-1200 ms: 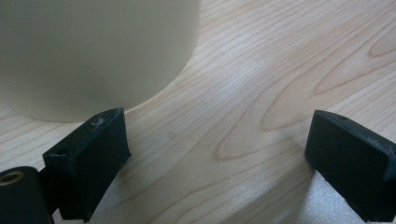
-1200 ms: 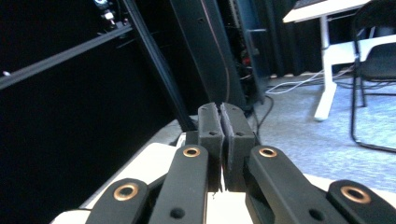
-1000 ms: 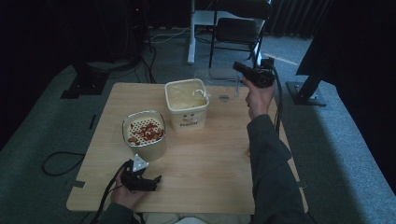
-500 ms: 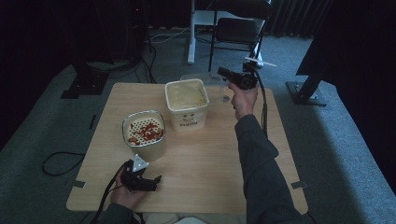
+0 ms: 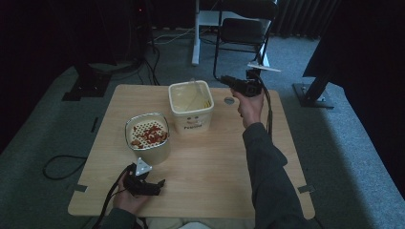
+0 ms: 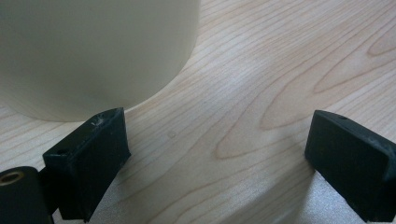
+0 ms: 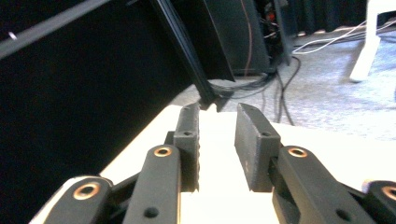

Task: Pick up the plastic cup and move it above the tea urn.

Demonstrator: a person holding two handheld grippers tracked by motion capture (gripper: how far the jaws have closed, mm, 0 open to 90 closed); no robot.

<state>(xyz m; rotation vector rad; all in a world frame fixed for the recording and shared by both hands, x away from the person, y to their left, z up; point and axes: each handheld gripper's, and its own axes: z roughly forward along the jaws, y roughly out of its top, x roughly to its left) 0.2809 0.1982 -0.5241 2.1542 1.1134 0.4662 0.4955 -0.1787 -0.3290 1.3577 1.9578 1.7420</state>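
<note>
Two tools (left, right), two tubs on one table.

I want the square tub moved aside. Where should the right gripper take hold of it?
Grip the square tub by its right rim wall, coming from above. It stands upright and open, too wide to span, and that side faces the right gripper.

The bench is pale, matt wood with visible grain, the round tub smooth cream plastic, the jaws matt black.
</note>
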